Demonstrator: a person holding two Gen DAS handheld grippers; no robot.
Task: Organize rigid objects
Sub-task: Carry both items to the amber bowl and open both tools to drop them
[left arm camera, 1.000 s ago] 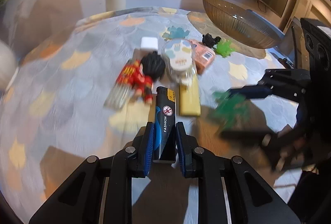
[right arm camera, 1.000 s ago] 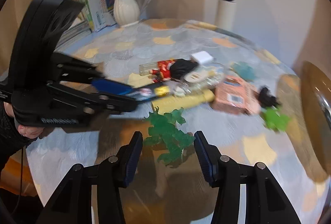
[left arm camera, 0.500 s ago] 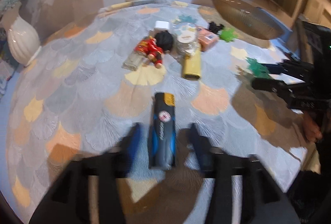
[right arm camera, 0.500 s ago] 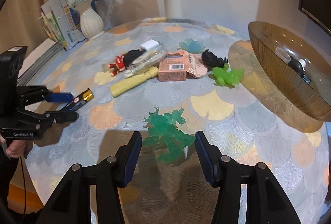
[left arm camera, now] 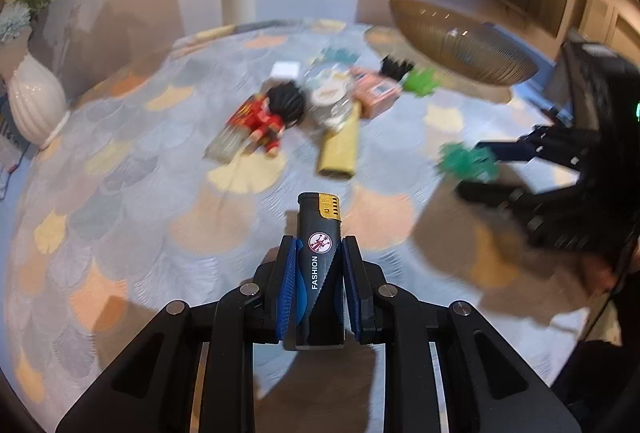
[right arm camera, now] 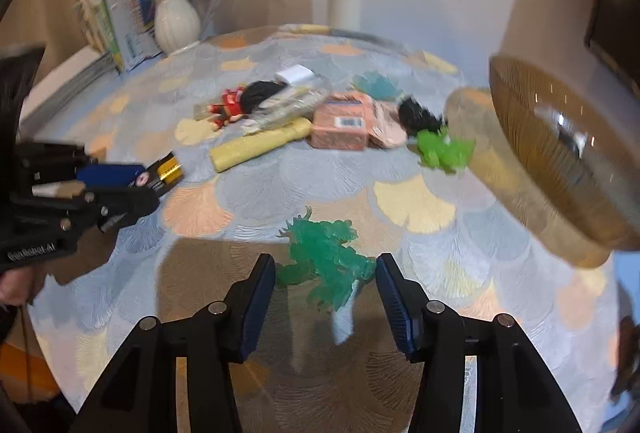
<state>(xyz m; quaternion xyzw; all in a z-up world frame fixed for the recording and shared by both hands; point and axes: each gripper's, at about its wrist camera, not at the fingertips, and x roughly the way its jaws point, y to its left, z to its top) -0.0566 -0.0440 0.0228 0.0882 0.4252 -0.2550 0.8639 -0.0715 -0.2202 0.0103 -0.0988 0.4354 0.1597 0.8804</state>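
Round table [left arm camera: 120,233] under a fan-pattern cloth, pale wall behind, white vase [right arm camera: 176,19] with flowers at the far left edge, ribbed amber bowl [right arm camera: 560,161] at the right edge. You've got a loose pile near the table's far middle: pink box [right arm camera: 340,121], yellow tube [right arm camera: 260,149], red-and-black figure [left arm camera: 268,113], clear bottle, small white block, plus a bright green toy [right arm camera: 444,151] and a black toy just beside the bowl.

Your left gripper [left arm camera: 318,273] is clenched on the black lighter [left arm camera: 319,233], gold cap pointing away from you, above the near-middle of the table. Your right gripper [right arm camera: 326,297] has the translucent green dragon toy [right arm camera: 328,257] between its jaws; the toy looks pinched at its sides, though contact is blurry, so read that as likely held.

Step in hand, as I judge it: both items picked, carry phase. The next move calls for taking each one to its spot, probably the bowl for the dragon, and keeping your two hands from crossing.

Versus half a second back: your left jaws stood apart with the lighter lying on the cloth; now they are shut on it again. A second ago it was gripped right beside the pile; now it is well nearer you. The dragon sits the same in your right jaws throughout.
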